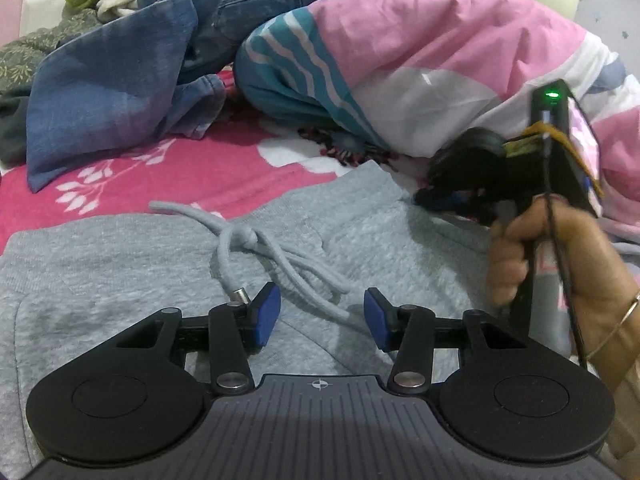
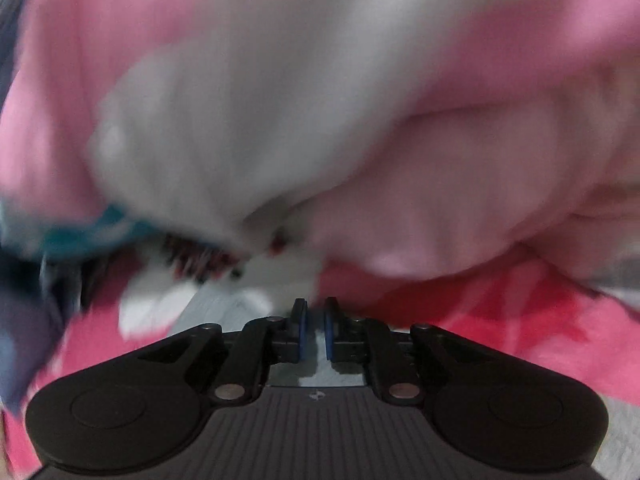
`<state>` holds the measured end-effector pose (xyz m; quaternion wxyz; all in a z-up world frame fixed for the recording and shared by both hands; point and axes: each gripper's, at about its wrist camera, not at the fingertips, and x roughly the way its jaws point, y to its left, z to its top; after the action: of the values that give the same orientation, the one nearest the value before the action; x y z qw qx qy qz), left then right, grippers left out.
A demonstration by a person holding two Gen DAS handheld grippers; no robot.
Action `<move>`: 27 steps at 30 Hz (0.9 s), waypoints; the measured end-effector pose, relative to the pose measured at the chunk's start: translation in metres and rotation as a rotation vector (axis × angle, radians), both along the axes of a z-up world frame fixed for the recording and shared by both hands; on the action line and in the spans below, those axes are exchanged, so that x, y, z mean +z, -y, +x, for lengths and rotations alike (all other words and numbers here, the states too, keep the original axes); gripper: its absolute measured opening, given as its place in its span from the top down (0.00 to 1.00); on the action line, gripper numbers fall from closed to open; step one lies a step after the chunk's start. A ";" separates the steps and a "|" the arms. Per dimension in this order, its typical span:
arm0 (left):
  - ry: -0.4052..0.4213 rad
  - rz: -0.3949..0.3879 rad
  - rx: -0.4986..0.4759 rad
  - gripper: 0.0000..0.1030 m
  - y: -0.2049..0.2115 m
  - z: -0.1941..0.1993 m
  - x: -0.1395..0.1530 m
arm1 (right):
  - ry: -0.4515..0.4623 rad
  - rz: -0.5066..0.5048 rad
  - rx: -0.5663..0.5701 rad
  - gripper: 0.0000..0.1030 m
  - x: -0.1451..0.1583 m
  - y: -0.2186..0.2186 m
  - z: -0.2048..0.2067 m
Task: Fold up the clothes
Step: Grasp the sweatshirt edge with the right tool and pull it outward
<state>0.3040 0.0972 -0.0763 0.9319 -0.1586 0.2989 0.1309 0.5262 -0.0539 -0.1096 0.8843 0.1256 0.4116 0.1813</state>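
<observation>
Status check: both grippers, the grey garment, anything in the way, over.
Left gripper open above knotted grey drawstring. Right gripper nearly shut at grey fleece garment edge, grip unclear. Pink-white quilt crowds right side.

Sweatpants (image 1: 120, 264): we find them lying flat on the bed (image 1: 168, 172), nearest the left gripper (image 1: 320, 314).
Drawstring (image 1: 256, 256): on the sweatpants, just ahead of the left fingers (image 1: 267, 312).
Quilt (image 1: 420, 64): heaped behind the sweatpants, to the right.
Jeans (image 1: 120, 92): piled behind, to the left of the quilt.
Right gripper (image 2: 316, 328): we place it at the sweatpants' far right edge, before the quilt.
</observation>
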 end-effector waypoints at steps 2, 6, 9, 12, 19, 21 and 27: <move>0.001 0.003 -0.012 0.53 0.000 -0.001 0.000 | -0.016 0.032 -0.071 0.91 0.012 0.027 -0.003; 0.005 -0.017 -0.038 0.46 0.002 -0.003 0.002 | 0.014 0.057 -0.106 0.90 0.055 0.088 -0.045; 0.025 -0.051 -0.046 0.45 0.003 -0.008 0.008 | 0.044 0.070 -0.104 0.89 0.096 0.141 -0.103; 0.070 -0.081 -0.069 0.44 0.004 -0.018 0.016 | 0.062 0.100 -0.124 0.89 0.130 0.191 -0.178; 0.127 -0.265 -0.408 0.41 0.028 -0.036 0.027 | 0.091 0.128 -0.276 0.86 0.143 0.266 -0.353; 0.113 -0.350 -0.582 0.40 0.044 -0.043 0.025 | 0.099 0.116 -0.328 0.84 0.134 0.273 -0.395; 0.028 -0.199 -0.895 0.36 0.112 -0.083 0.009 | 0.102 0.094 -0.460 0.75 0.099 0.296 -0.482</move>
<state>0.2210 -0.0149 -0.0670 0.8809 -0.1042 0.3366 -0.3160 0.0441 -0.3497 -0.0107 0.9150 0.2479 0.3183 0.0002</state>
